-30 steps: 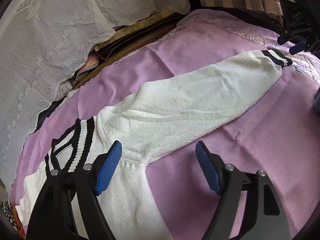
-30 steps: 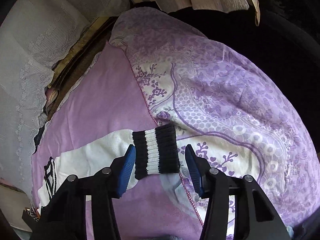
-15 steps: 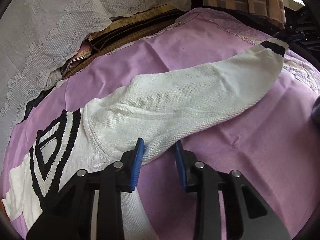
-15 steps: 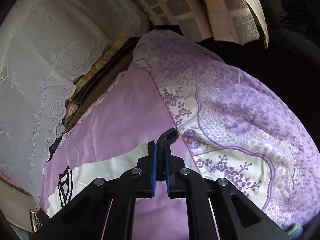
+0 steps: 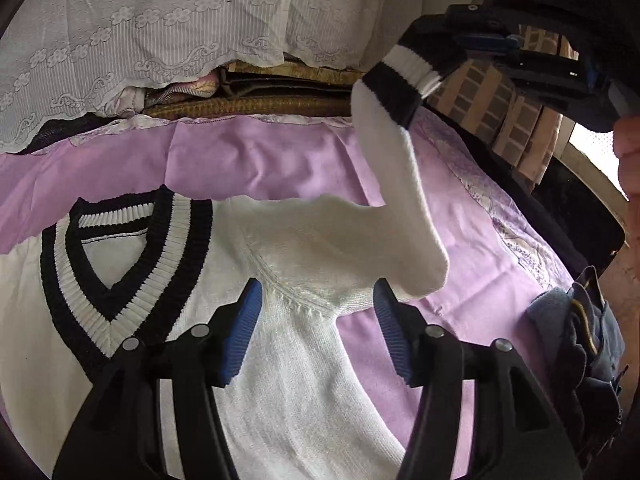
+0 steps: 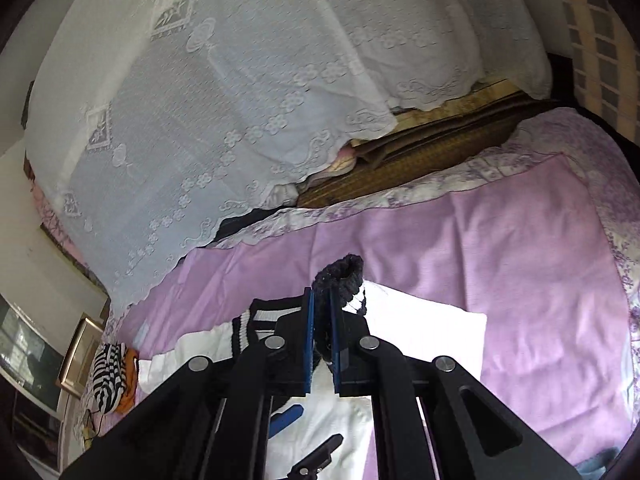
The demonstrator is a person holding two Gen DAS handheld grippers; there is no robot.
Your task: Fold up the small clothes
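Observation:
A white knit sweater (image 5: 288,368) with a black-and-white V-neck collar (image 5: 108,280) lies flat on the purple sheet (image 5: 256,156). My left gripper (image 5: 316,312) is open, its blue pads either side of the armpit seam, low over the sweater. My right gripper (image 6: 321,328) is shut on the sleeve's black-and-white cuff (image 6: 340,276). In the left wrist view it holds the cuff (image 5: 404,76) high, and the sleeve (image 5: 404,200) hangs up and bends over toward the body.
White lace-covered bedding (image 5: 160,28) is piled along the far side with a woven mat (image 5: 256,104) under it. Dark blue clothes (image 5: 576,344) lie at the right. A striped garment (image 6: 106,376) lies at the far left of the bed.
My left gripper was closed around the sleeve's base half a second ago and has opened. My right gripper closed on the cuff and lifted the sleeve up and toward the sweater's body.

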